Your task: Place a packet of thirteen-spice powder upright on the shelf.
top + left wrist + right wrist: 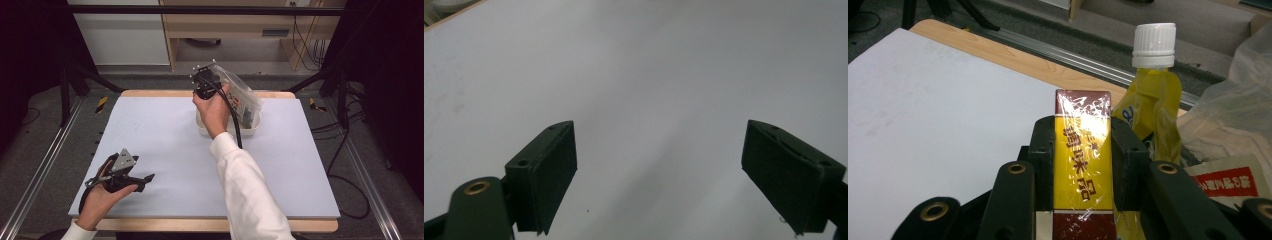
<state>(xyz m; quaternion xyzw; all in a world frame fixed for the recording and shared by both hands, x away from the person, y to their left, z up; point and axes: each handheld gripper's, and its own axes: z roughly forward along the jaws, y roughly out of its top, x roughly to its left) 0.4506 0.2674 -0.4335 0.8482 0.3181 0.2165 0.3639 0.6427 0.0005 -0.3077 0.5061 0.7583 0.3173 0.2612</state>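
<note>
My right gripper [1082, 145] is shut on a narrow yellow and dark red wrapped box [1082, 150] with printed characters, held upright between the jaws. In the high view the right gripper [202, 82] is raised over a white tray [255, 129] at the table's far middle. Just behind the box stands a yellow pouch with a white screw cap [1153, 75]. A clear plastic bag [240, 95] leans in the tray. My left gripper [142, 180] rests low over the white table near the front left, and in its own view it [659, 175] stands open with nothing between the jaws.
The white table mat [165, 145] spreads under both hands, with a wooden edge [150, 93] at the back. A red and white labelled packet [1228, 180] lies beside the pouch under the bag. Metal rails and black frame posts flank the table.
</note>
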